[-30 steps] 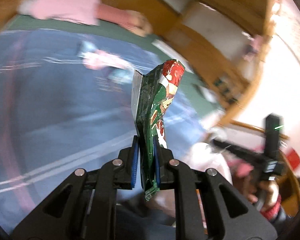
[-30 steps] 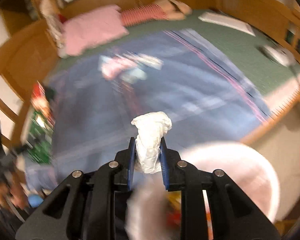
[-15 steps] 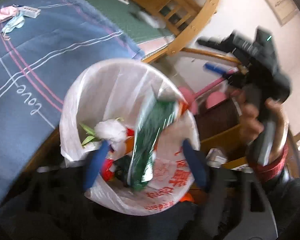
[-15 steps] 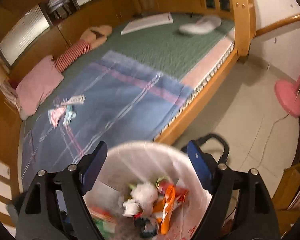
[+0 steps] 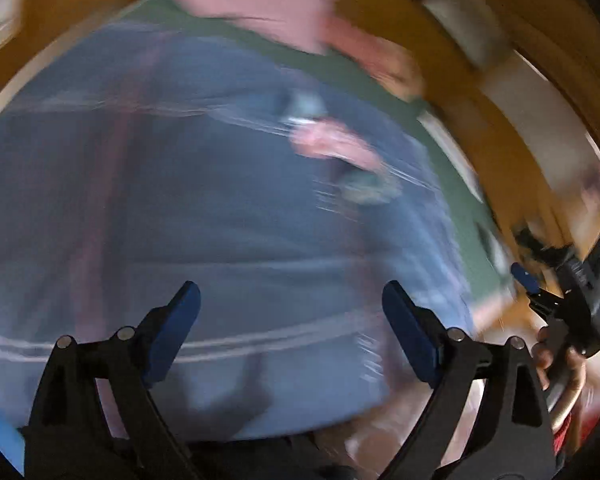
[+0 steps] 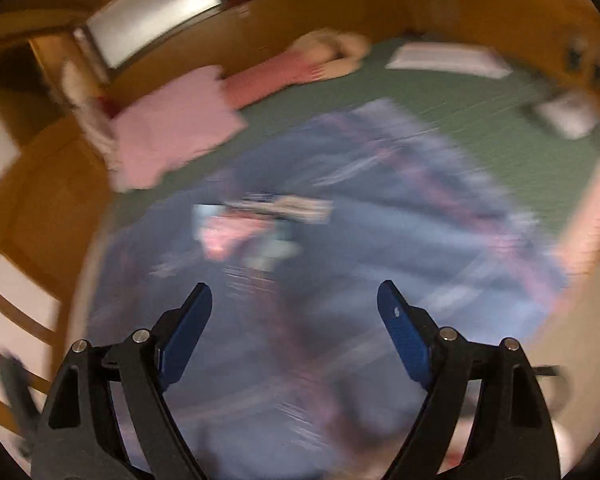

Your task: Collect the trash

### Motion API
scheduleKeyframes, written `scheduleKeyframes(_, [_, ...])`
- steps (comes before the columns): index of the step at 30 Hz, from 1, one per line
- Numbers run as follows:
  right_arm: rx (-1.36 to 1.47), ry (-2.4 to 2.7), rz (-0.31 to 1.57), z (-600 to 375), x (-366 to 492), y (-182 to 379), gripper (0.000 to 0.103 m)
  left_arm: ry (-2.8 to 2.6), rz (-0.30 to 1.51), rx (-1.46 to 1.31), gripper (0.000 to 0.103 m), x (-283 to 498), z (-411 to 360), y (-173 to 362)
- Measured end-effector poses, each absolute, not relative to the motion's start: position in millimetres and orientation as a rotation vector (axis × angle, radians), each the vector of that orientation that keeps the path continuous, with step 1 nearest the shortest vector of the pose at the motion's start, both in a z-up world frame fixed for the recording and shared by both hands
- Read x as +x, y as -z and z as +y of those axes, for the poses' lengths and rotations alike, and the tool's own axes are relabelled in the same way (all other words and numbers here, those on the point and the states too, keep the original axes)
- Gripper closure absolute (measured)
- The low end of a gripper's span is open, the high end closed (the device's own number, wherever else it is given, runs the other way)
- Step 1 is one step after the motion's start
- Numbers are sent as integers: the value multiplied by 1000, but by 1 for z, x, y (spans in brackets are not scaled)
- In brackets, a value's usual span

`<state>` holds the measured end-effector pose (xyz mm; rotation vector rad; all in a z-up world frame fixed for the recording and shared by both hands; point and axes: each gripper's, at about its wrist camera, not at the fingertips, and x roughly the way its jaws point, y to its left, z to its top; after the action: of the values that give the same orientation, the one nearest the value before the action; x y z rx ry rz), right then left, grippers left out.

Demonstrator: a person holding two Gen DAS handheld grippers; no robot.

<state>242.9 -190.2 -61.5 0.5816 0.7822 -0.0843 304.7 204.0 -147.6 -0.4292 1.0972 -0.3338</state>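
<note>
On the blue blanket [image 6: 380, 240], at about twelve o'clock from the right tool [image 6: 294, 304], lies a small heap of litter [image 6: 252, 232]: a pink scrap, a pale teal scrap and a flat white strip, all smeared by motion blur, so how they touch one another cannot be told. From the left wrist view the same litter [image 5: 340, 152] sits at about one o'clock of the left tool [image 5: 290, 304], well beyond its tips.

Both tools are spread wide and their jaws are opening; nothing is between the blue pads [image 6: 188, 332] of either one, only blanket behind them.

Outward from the heap, the blanket covers part of a green mat [image 6: 480, 96] on a wooden bed [image 6: 52, 208]. A pink pillow [image 6: 172, 140] lies at ten o'clock of the litter, with a red-striped cushion [image 6: 276, 76] just beyond it at twelve. A white flat sheet [image 6: 448, 60] rests on the mat at one o'clock.

At three o'clock in the left wrist view, the right tool [image 5: 540, 280] shows from outside, gripped by a hand [image 5: 556, 364].
</note>
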Motion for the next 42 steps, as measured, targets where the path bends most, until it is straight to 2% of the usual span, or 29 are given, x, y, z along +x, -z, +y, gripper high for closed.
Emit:
scheduleKeyframes(2, [703,-16,794,-177,292,88,20,234,1166,-512,12,313,235,165])
scheduleKeyframes(6, [899,-5,889,-157,390,152,20,155,1130,-654,12,315,285,165])
scheduleKeyframes(11, [1040,166,895,-154,448,200,20,135,1135,-636,10,314,303,158])
scheduleKeyframes(15, [1054,292,890,-164,461,220,20,171,1201,-617,10,312,298,162])
scheduleKeyframes(16, [1045,298,884,-165,459,222,25,175,1207,-616,10,315,292,163])
scheduleKeyframes(17, [1029,283,889,-165,456,224,48,178,1211,-614,10,319,287,166])
scheduleKeyframes(18, [1018,229,911,-164,454,228,58,178,1213,-610,10,320,285,166])
scheduleKeyframes(23, [941,-36,981,-145,429,218,67,165,1212,-602,10,322,272,170])
scheduleKeyframes(25, [901,-202,1074,-120,420,216,72,128,1200,-634,10,322,278,174])
scheduleKeyframes(27, [780,-445,1249,-72,402,213,72,66,1177,-691,10,323,289,177])
scheduleKeyframes(29, [658,-620,1367,-35,387,209,70,27,1167,-736,10,322,298,180])
scheduleKeyframes(30, [590,-653,1401,-24,381,206,64,8,1166,-756,10,322,302,182])
scheduleKeyframes(32, [513,-638,1380,-20,378,195,37,0,1174,-748,10,324,301,184])
scheduleKeyframes(35, [444,-455,1203,-46,395,172,21,23,1211,-704,10,327,288,190])
scheduleKeyframes(38, [525,-222,1112,-79,427,178,19,60,1264,-690,10,330,270,203])
scheduleKeyframes(42, [794,22,1069,-120,472,220,19,120,1338,-673,10,334,249,218])
